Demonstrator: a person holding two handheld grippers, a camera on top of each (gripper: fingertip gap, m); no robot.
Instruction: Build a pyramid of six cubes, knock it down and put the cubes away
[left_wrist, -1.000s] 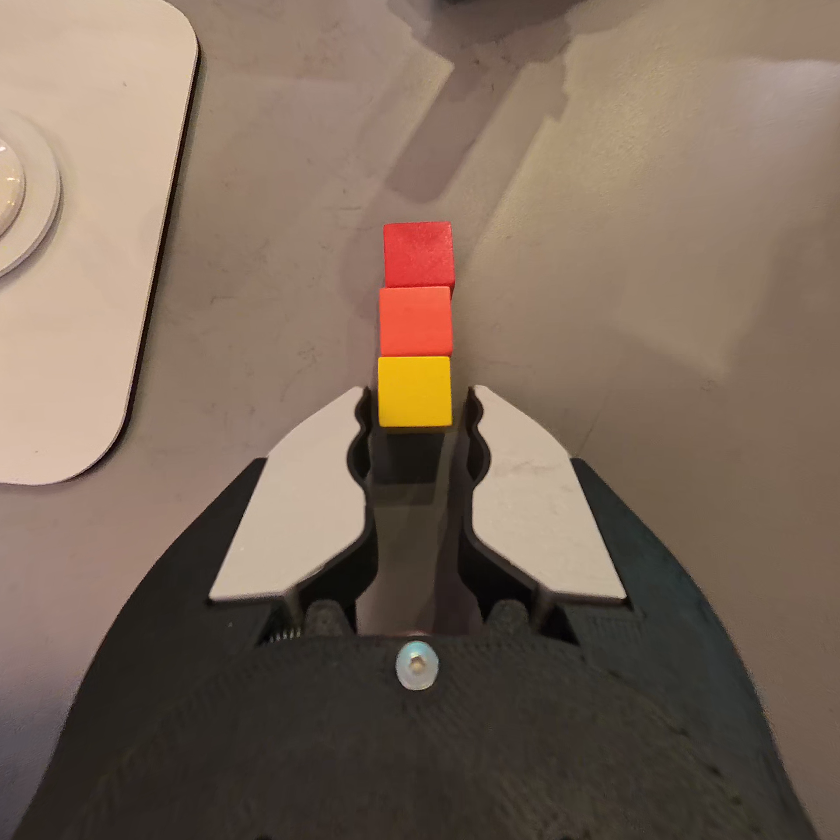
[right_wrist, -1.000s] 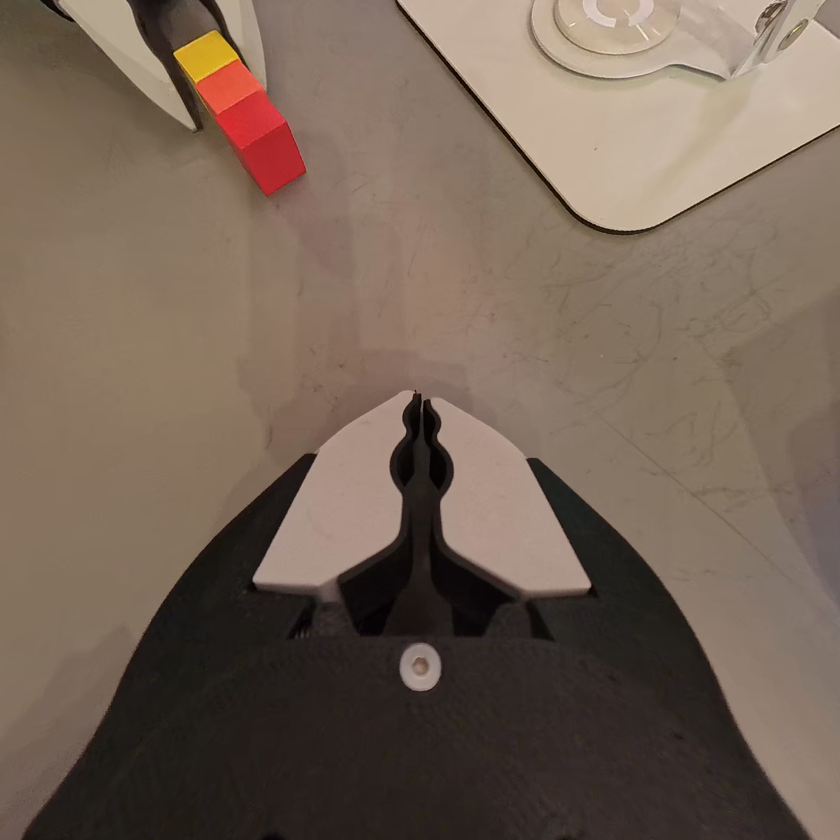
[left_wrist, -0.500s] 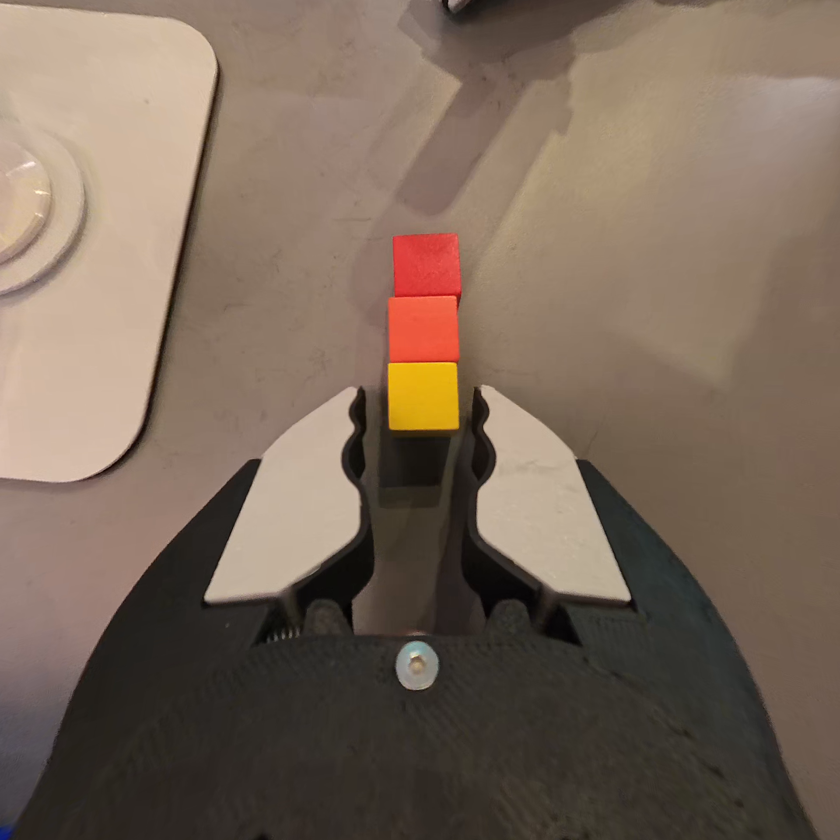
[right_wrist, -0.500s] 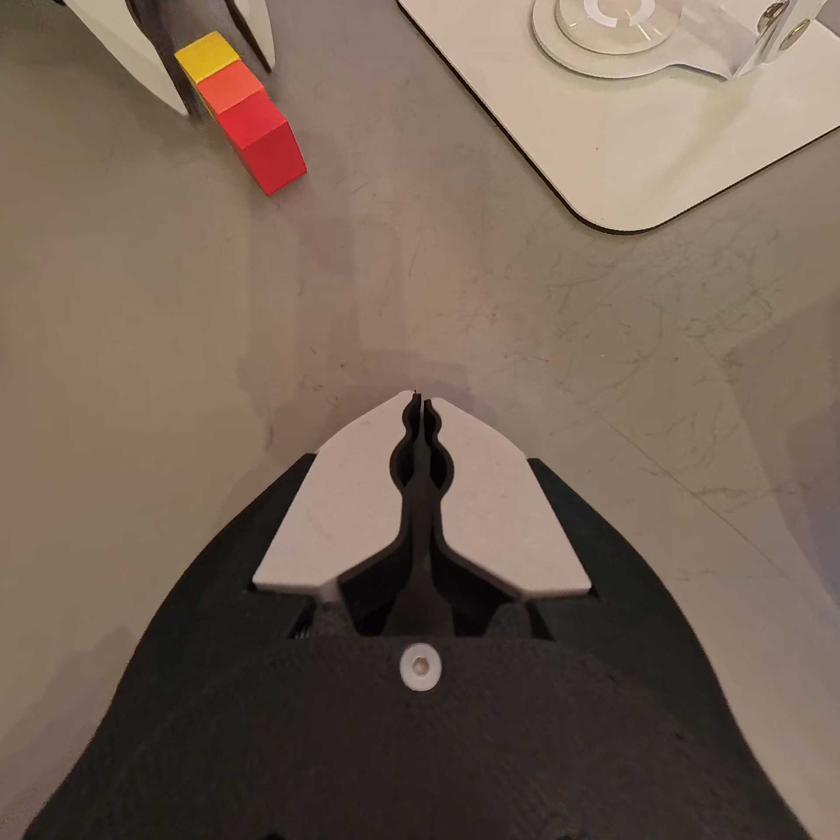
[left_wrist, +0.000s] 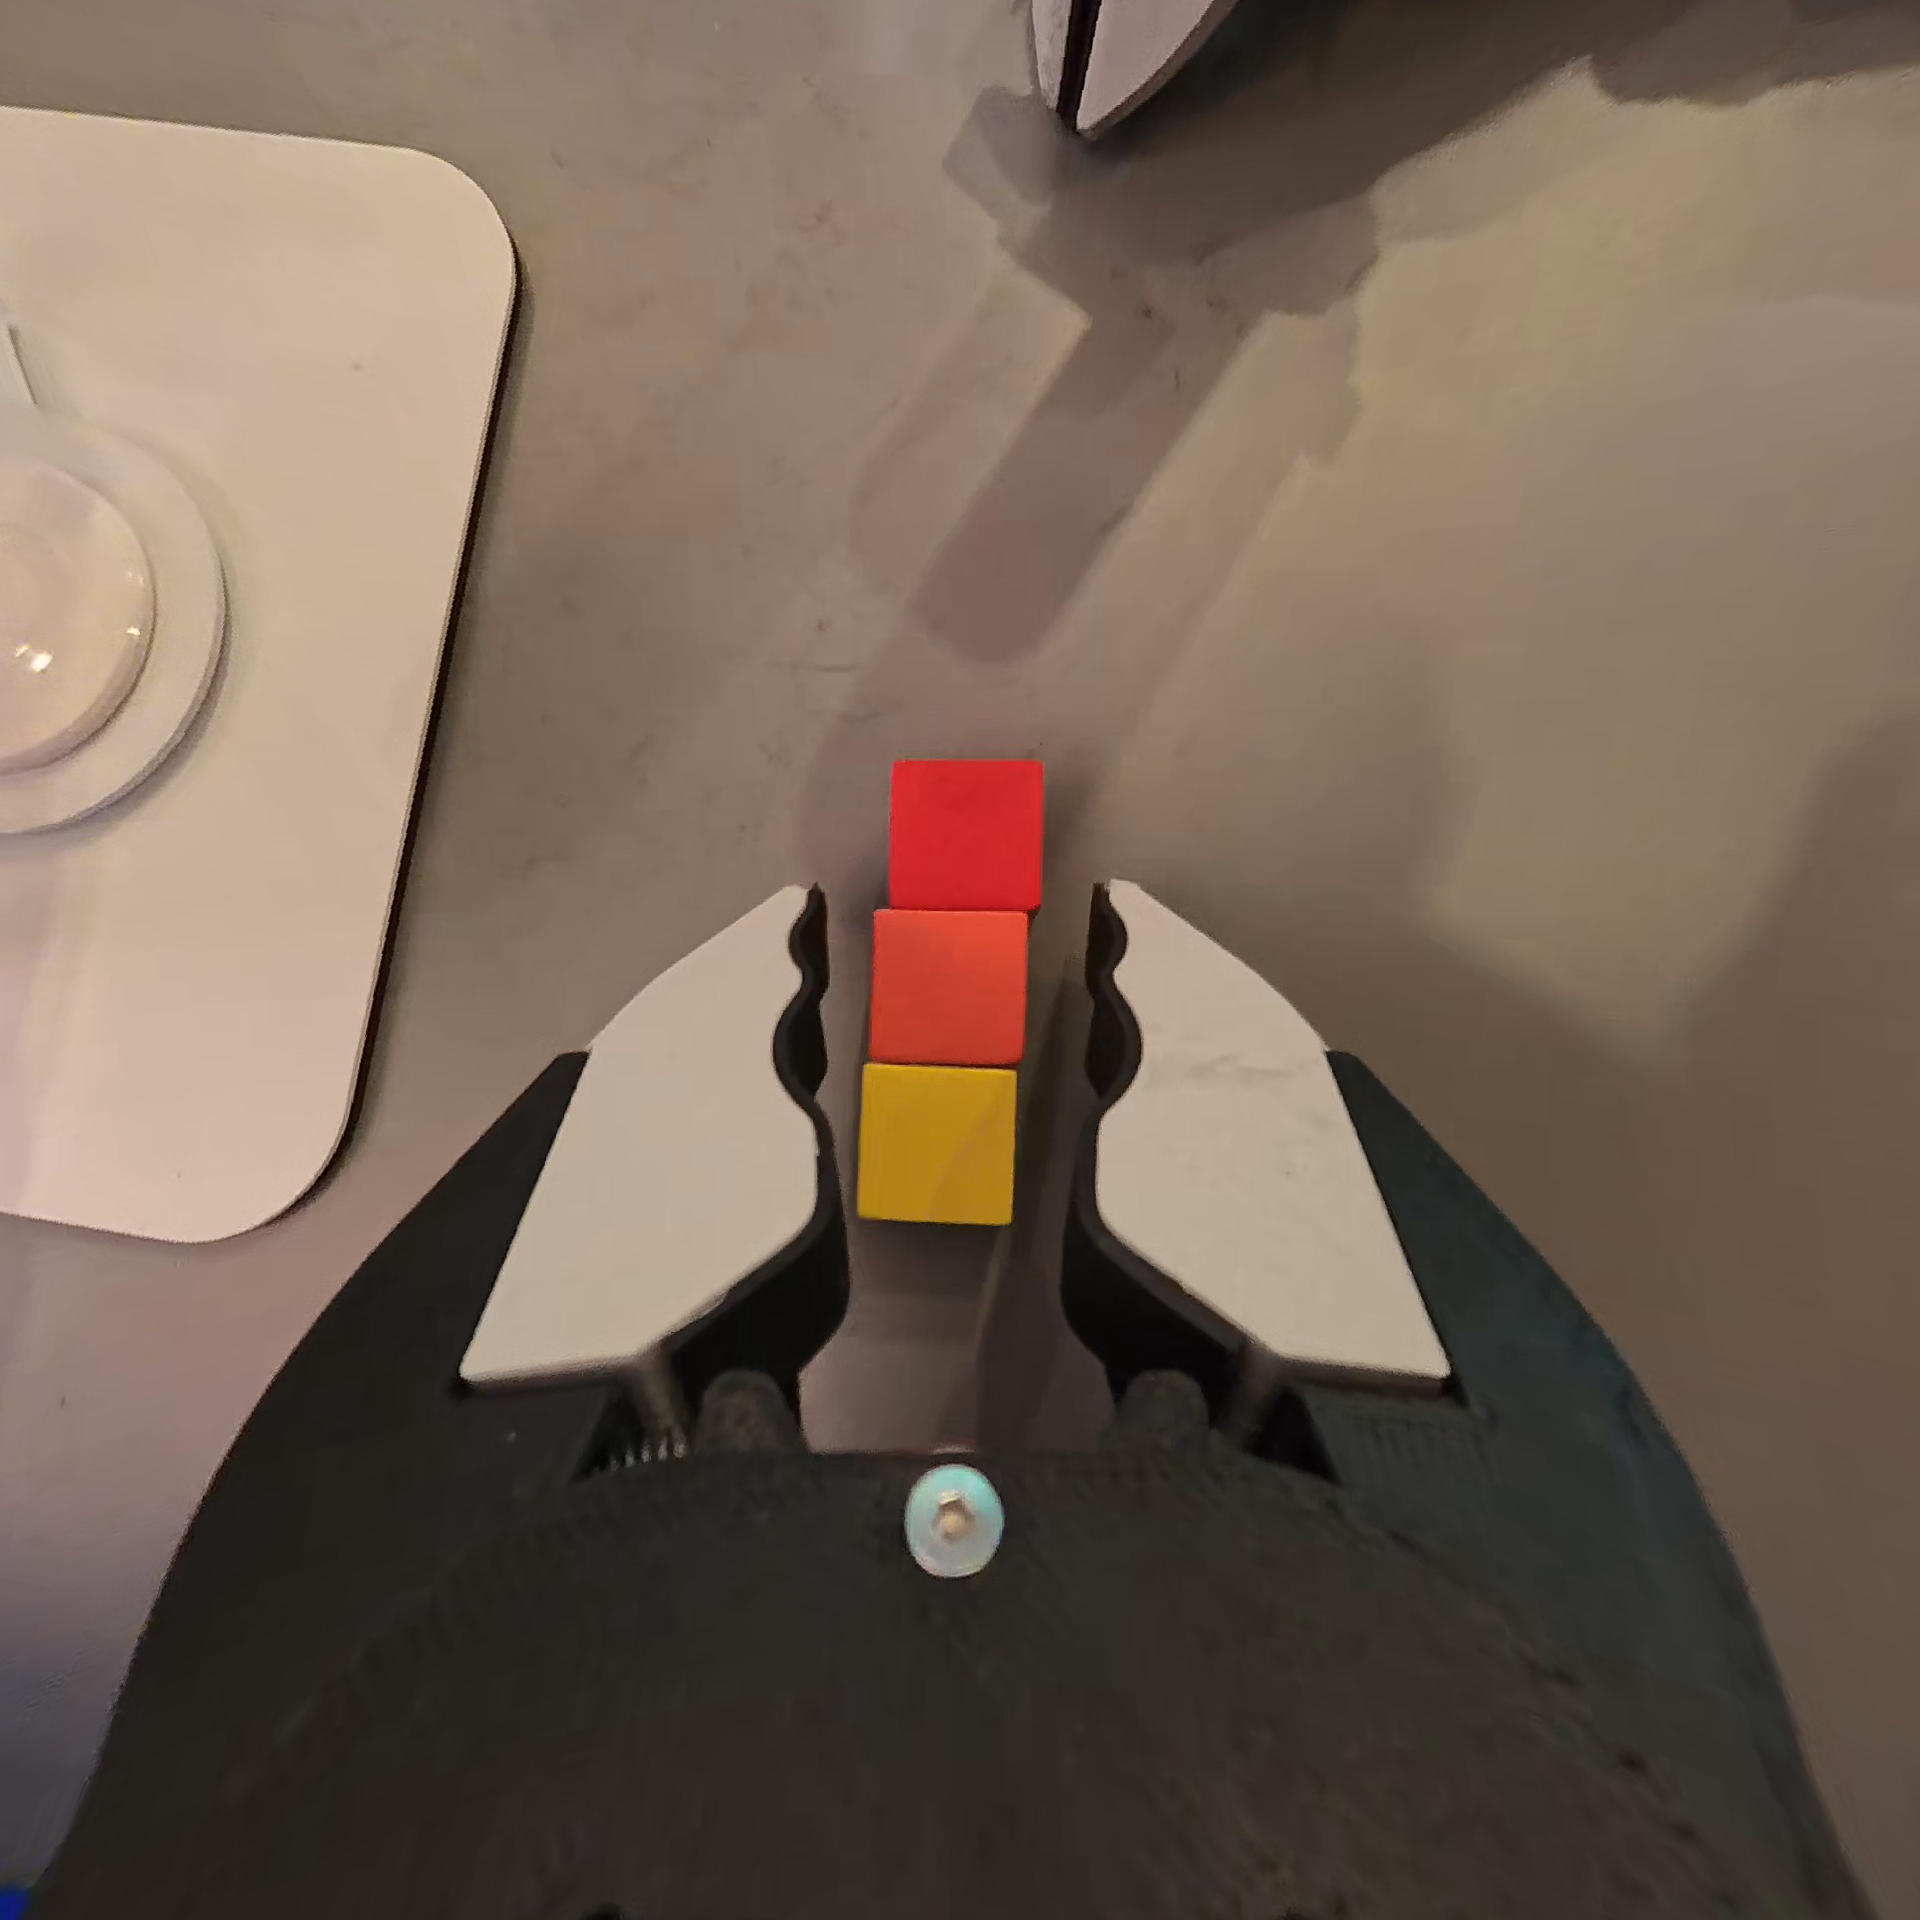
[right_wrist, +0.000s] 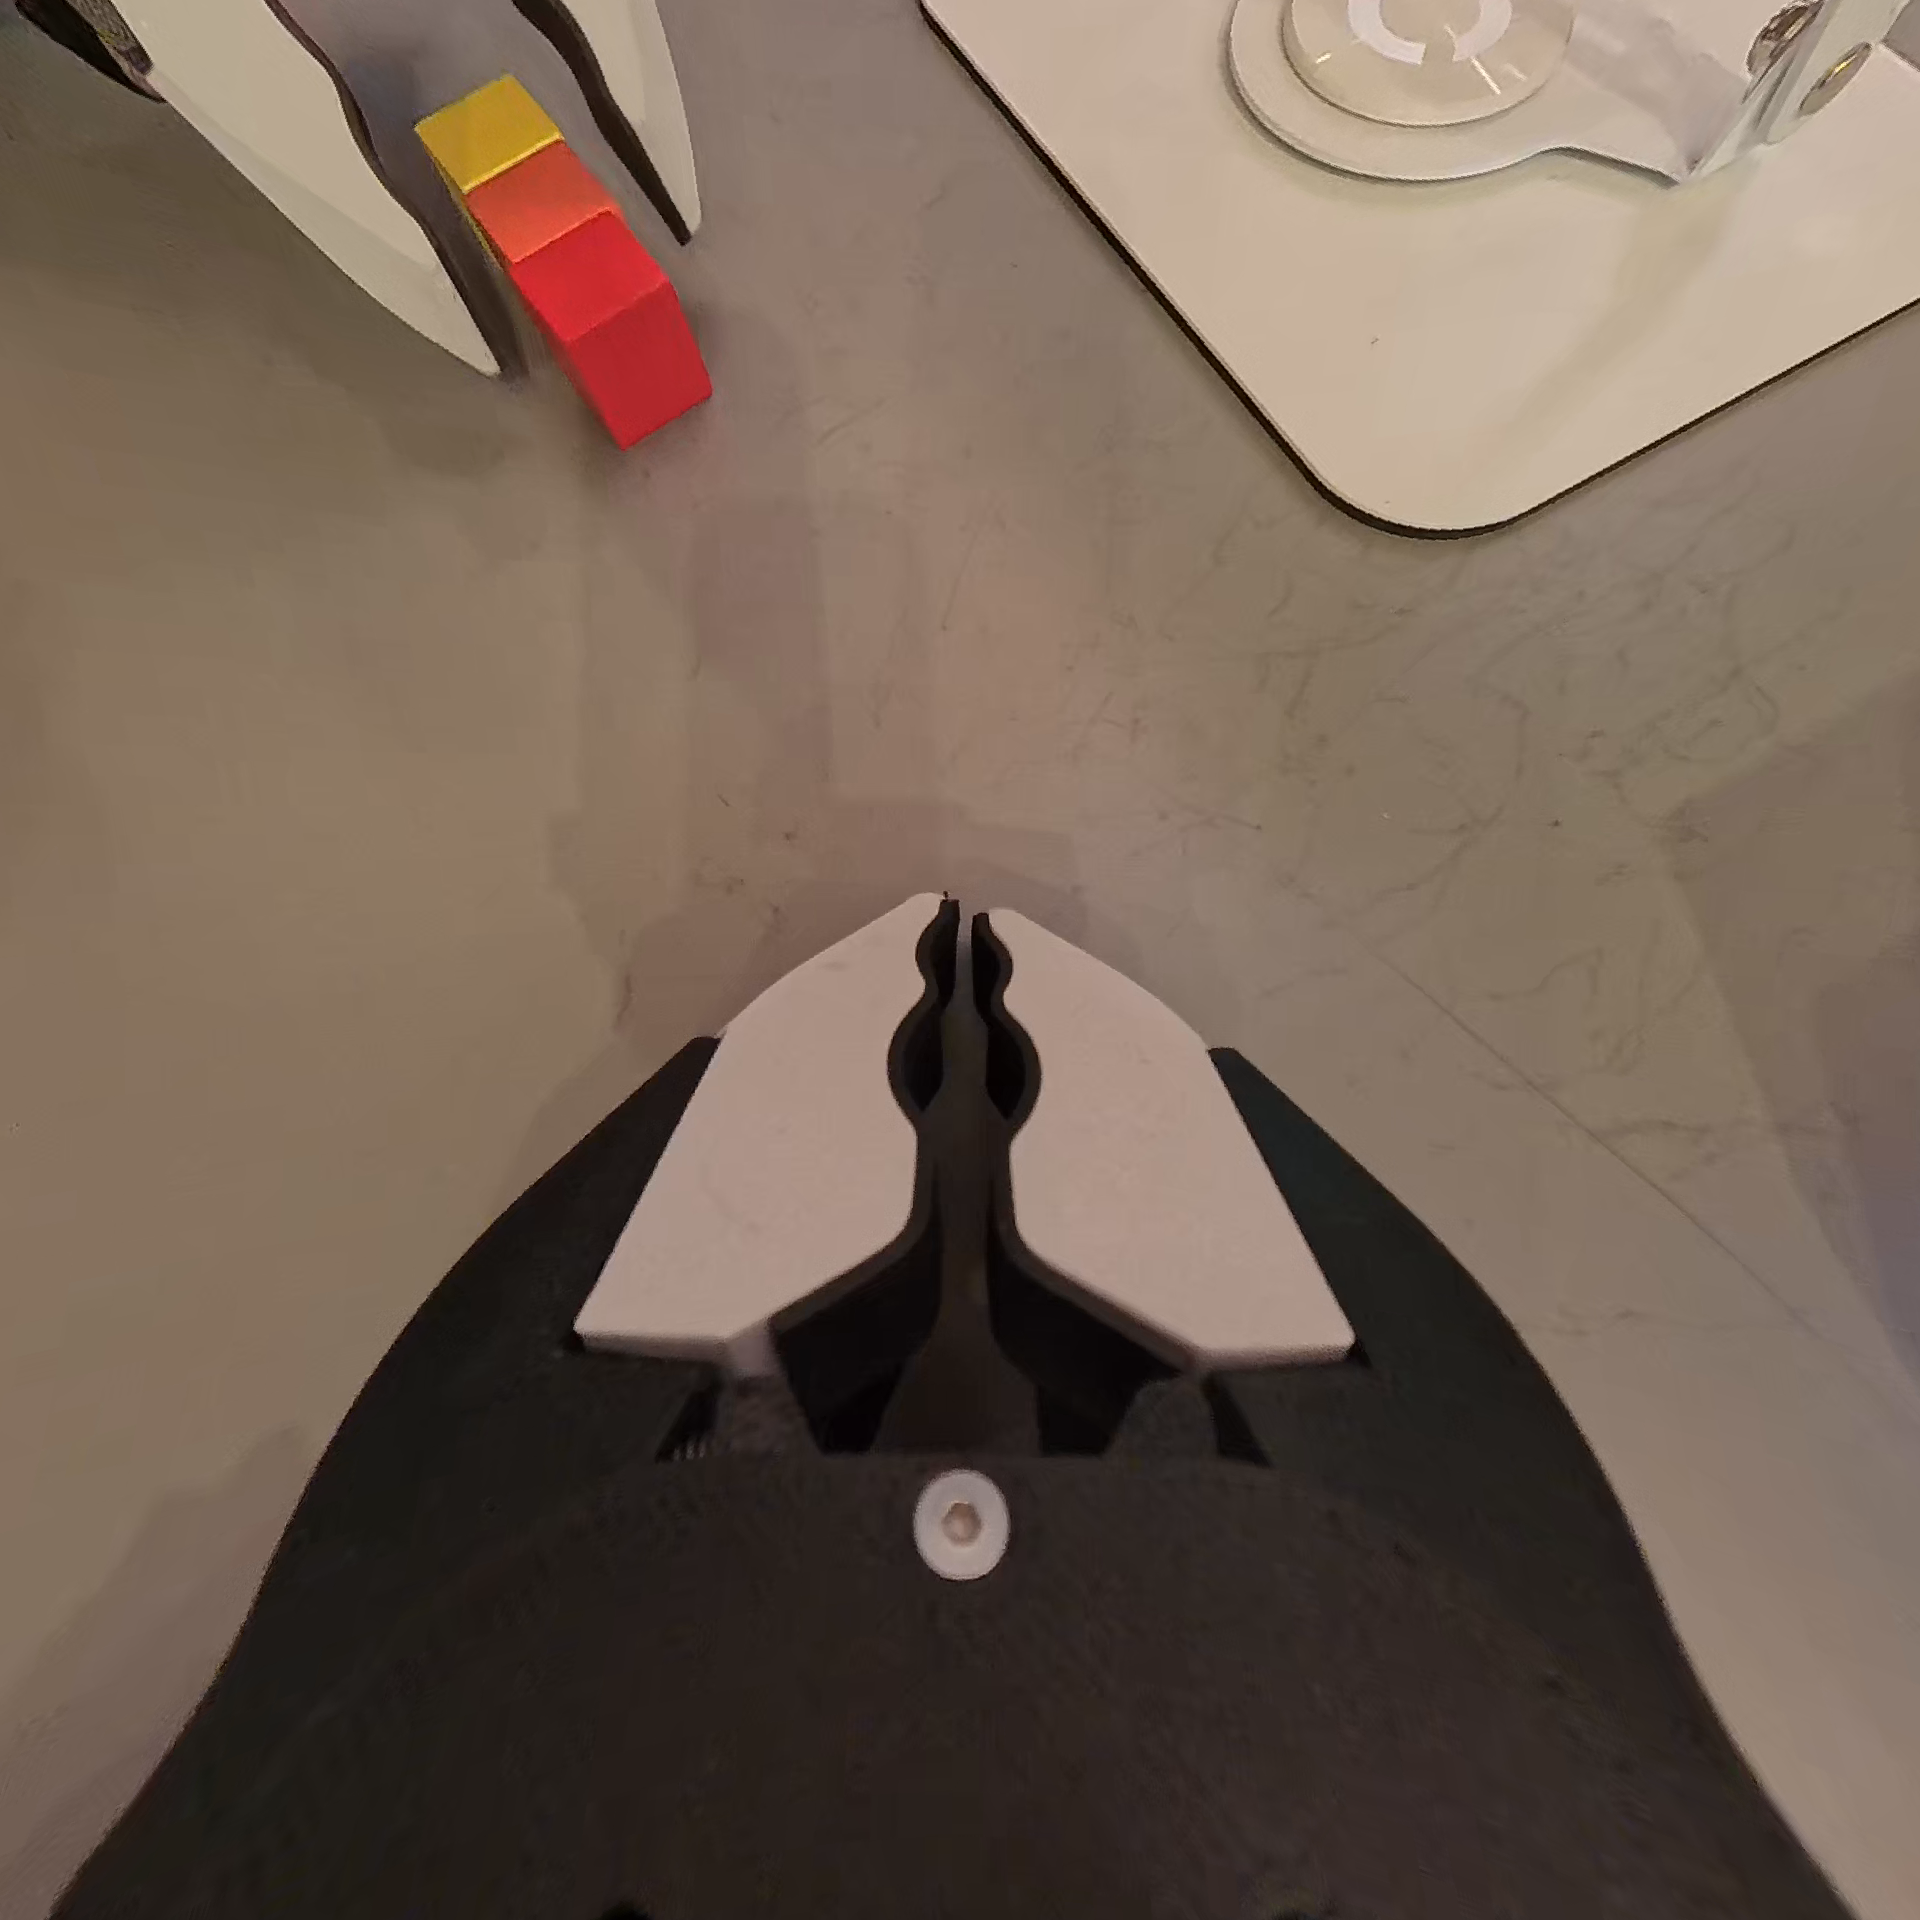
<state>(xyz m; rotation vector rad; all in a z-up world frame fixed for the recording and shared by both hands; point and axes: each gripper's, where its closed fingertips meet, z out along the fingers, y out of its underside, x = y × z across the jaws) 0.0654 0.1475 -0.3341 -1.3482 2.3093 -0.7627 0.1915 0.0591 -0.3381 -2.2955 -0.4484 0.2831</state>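
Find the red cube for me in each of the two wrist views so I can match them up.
Left wrist view: the red cube sits just above centre, far end of the three-cube row, beyond the left gripper.
Right wrist view: the red cube is upper left, nearest end of the row.
Shared landmark: the orange cube touching it, with the yellow cube behind.

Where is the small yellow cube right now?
In the left wrist view, the small yellow cube sits on the grey table between the open left tool's fingers, untouched, nearest in a row with the orange cube.
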